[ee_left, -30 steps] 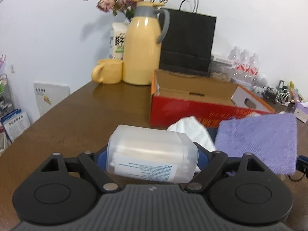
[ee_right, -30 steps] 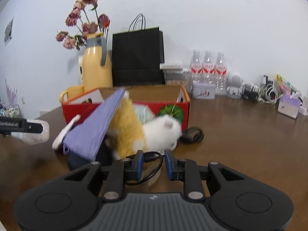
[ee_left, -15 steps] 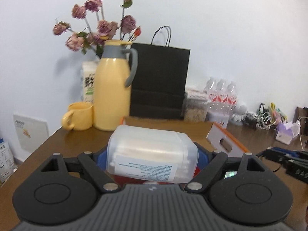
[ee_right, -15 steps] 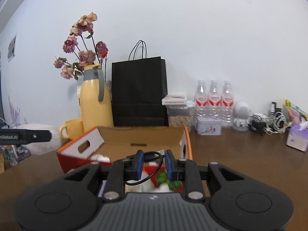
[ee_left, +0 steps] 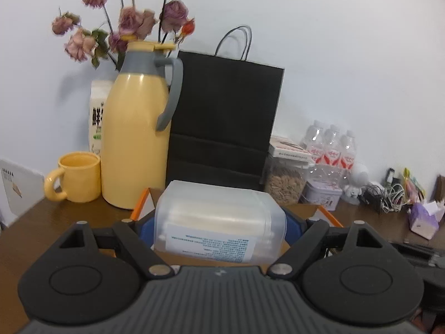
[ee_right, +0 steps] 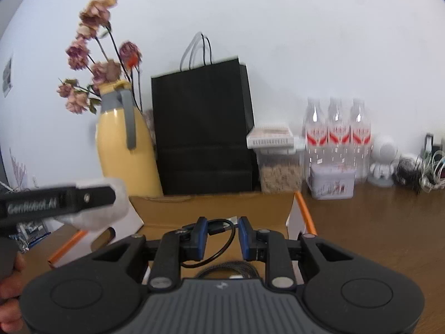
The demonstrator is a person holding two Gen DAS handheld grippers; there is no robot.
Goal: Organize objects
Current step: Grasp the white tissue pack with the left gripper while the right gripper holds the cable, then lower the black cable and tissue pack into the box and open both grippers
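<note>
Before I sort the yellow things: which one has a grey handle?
The tall jug, standing left of the black bag. The short mug beside it has a yellow handle.

Open cardboard box (ee_right: 211, 208) ahead; thermos (ee_right: 125, 153), black bag (ee_right: 203, 128) behind.
</note>
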